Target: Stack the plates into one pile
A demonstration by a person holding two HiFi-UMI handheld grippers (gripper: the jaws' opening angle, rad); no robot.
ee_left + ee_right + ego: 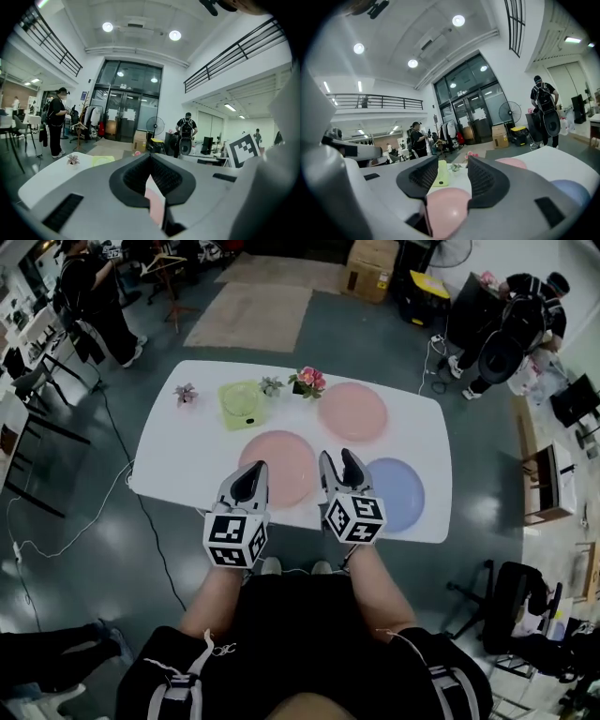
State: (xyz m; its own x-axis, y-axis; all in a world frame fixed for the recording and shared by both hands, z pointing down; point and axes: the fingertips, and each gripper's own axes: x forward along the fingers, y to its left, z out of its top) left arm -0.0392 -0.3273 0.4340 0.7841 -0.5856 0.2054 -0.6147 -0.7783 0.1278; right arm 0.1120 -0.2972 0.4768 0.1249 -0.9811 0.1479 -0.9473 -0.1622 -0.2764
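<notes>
Three round plates lie apart on the white table [187, 460]: a pink plate [278, 468] at the near middle, a second pink plate [352, 412] farther back, and a blue plate [396, 493] at the near right. My left gripper [256, 469] hovers over the near pink plate's left part, jaws together and holding nothing. My right gripper [337, 457] hangs between that plate and the blue one, jaws apart and empty. In the right gripper view the near pink plate [445, 208] shows through the open right gripper [452, 176]. A sliver of pink plate [154, 206] shows below the shut left gripper [151, 161].
A yellow-green square dish [241, 401] with a bowl, a pink flower pot [308, 382] and two small plants [185, 394] stand along the table's far side. People stand at the back left [94, 296] and back right [511, 324]. A chair [511, 601] is to my right.
</notes>
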